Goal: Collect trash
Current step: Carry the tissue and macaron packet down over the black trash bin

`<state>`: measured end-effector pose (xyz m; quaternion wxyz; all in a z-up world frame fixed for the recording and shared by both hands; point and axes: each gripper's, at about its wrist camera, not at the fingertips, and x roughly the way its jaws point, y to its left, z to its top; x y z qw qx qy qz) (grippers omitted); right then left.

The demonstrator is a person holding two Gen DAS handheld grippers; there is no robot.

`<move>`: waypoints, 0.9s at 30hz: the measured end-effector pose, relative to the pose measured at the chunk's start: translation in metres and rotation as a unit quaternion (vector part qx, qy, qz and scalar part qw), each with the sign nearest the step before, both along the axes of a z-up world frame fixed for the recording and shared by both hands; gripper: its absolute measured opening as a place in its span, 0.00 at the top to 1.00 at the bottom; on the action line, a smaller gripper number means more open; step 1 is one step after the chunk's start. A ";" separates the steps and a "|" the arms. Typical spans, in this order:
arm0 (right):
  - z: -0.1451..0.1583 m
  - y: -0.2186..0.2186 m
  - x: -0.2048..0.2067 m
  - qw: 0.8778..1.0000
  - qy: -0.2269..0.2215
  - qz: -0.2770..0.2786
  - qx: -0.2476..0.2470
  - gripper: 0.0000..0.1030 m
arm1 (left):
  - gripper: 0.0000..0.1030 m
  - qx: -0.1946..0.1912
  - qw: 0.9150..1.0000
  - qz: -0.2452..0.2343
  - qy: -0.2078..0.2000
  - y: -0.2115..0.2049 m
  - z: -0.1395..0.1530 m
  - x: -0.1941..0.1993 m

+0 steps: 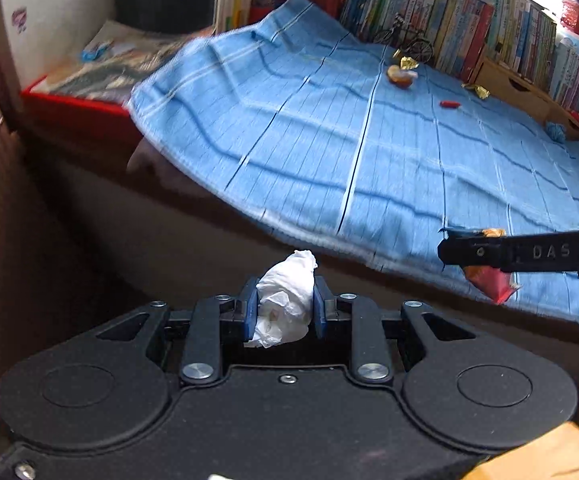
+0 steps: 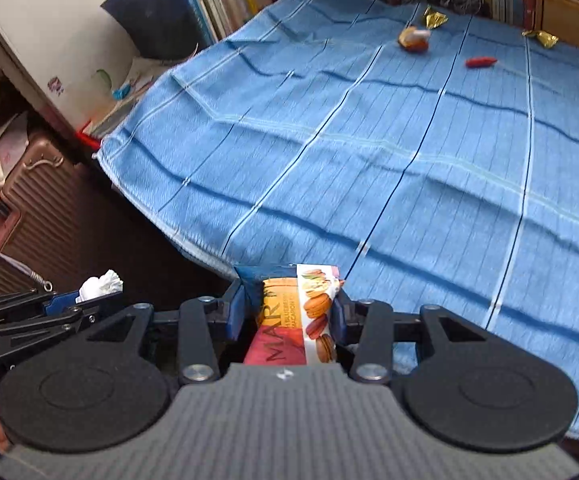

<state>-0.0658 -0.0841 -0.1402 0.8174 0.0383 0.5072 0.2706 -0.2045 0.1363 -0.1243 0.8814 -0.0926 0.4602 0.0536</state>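
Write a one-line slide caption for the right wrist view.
Right gripper clamps a macaron wrapper at the blue cloth's edge; left gripper holds a crumpled tissue.

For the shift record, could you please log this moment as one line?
left gripper: shut on crumpled tissue | right gripper: shut on macaron wrapper | blue cloth: gold wrappers, red scrap remain

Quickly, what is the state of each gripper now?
Left gripper: closed on a crumpled white tissue.
Right gripper: closed on a macaron snack wrapper.
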 end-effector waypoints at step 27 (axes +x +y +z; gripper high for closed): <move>-0.112 0.055 -0.083 0.986 0.071 0.070 -0.134 0.50 | 0.75 -0.092 0.984 0.011 0.155 0.012 -0.135 -0.013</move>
